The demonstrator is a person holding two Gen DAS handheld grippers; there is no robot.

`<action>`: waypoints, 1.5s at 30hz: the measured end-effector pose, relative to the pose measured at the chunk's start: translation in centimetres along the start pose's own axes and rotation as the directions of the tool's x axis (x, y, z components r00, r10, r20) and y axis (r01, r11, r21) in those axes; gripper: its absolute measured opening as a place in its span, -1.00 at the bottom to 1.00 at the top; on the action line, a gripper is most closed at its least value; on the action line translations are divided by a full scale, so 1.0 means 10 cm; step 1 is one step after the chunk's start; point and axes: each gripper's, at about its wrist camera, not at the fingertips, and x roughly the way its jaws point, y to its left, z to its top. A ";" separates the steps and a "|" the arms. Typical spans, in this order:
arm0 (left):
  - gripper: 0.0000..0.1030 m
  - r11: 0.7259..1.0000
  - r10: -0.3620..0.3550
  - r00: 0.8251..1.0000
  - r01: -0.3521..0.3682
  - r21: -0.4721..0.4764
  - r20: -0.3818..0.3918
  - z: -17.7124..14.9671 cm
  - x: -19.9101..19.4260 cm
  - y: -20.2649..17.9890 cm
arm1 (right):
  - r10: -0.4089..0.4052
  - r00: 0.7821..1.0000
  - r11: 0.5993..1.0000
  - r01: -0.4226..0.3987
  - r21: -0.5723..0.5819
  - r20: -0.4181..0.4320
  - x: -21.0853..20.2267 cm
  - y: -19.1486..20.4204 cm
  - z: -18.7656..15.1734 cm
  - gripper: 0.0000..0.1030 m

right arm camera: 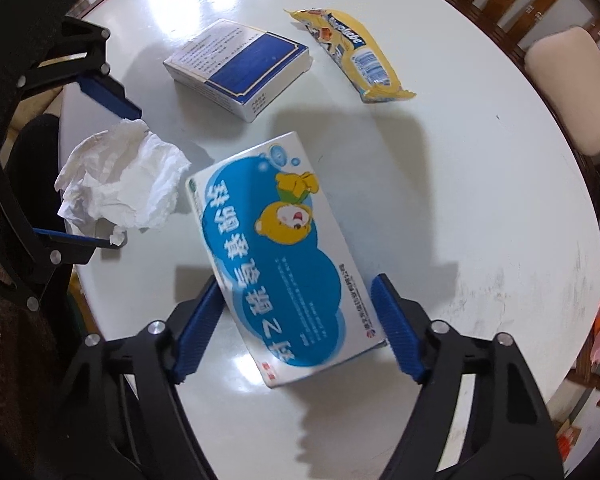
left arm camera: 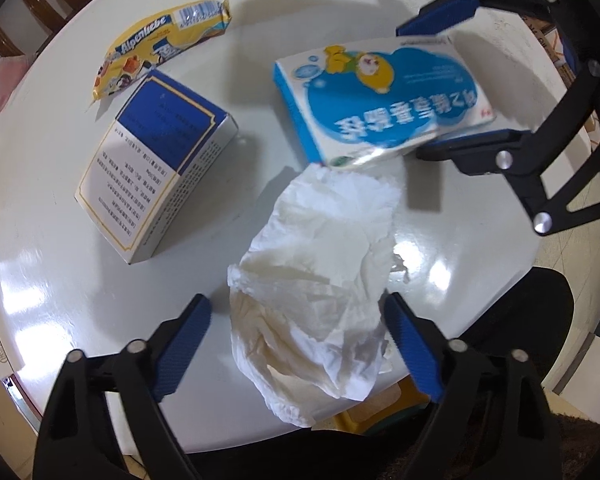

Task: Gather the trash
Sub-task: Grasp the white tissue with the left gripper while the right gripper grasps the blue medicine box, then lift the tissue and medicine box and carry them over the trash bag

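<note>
Left wrist view: glossy white round worktop [left arm camera: 440, 236] carrying four items of trash. Crumpled white tissue [left arm camera: 320, 292], thin and soft with creased folds, lies at lower centre between the spread blue ribbed pads of the left tool [left arm camera: 298, 344]; pads stand apart, whether they touch the tissue cannot be told. Flat cardboard box [left arm camera: 380, 100], sky-blue and white with a yellow cartoon bear, sits at upper right of the frame between the pads of the right tool [left arm camera: 440, 84]. Rectangular carton [left arm camera: 156, 160], white with a dark blue panel and a thin gold border, lies at centre left. Yellow plastic wrapper [left arm camera: 160, 48], crinkled and elongated with a barcode, lies at upper left, just beside the carton.

Right wrist view: right tool [right arm camera: 296, 328] at lower centre, pads apart on either side of the bear box [right arm camera: 280, 260], whose near end sits between them; contact cannot be told. Tissue [right arm camera: 120, 184] at centre left, between the left tool's pads. Carton [right arm camera: 240, 68] at upper centre. Wrapper [right arm camera: 352, 52] at upper right. Wooden slatted chair [right arm camera: 540, 8] with a pale cushion stands beyond the worktop rim [right arm camera: 500, 200].
</note>
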 end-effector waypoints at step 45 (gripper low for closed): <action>-0.61 0.992 0.022 0.987 -0.001 -0.130 0.157 -0.77 -0.90 0.20 | -0.306 0.950 0.840 0.239 0.487 0.063 -1.03 0.75 -0.26 0.21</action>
